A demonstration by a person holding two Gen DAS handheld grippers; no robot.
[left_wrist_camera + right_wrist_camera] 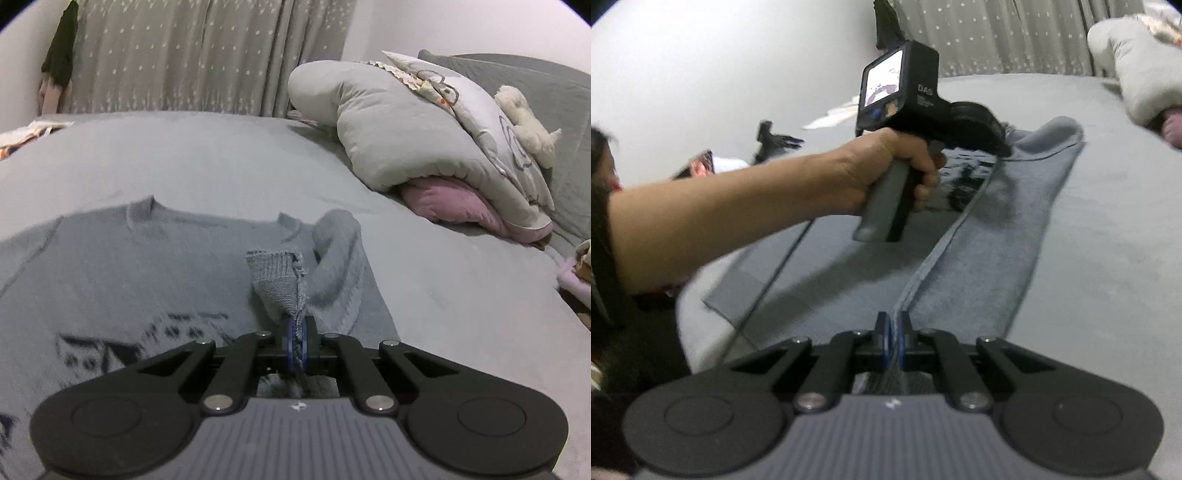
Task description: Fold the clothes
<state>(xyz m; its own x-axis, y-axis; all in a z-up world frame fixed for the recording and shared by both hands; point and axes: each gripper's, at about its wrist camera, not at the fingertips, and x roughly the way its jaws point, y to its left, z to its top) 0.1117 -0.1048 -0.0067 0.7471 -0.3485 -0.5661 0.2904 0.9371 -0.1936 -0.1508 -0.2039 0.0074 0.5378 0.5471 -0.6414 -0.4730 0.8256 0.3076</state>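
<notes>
While the left wrist view is looking across a grey bed (pixel 229 155), the left gripper (pixel 297 332) is pinching the ribbed cuff (pixel 275 267) of a grey knit sweater (pixel 110 266), its jaws pressed together on the fabric. The sweater is lying flat on the bed, neckline away from the camera, dark pattern showing across the chest. The sleeve (pixel 338 258) is bunching up just beyond the cuff. A grey duvet (pixel 391 129) is sitting heaped over a pink pillow (pixel 454 206) at right; a white plush toy (pixel 524 118) is resting on top. A starred curtain (pixel 203 51) is hanging behind.

In the right wrist view, the right gripper (pixel 894 328) is clamping a fold edge of the sweater (pixel 990 236), jaws closed on the cloth. The person's left hand (pixel 901 166) is gripping the handle of the left gripper (pixel 1003 142), its tip touching the sweater's far end. The forearm is crossing the frame from the left, blurred.
</notes>
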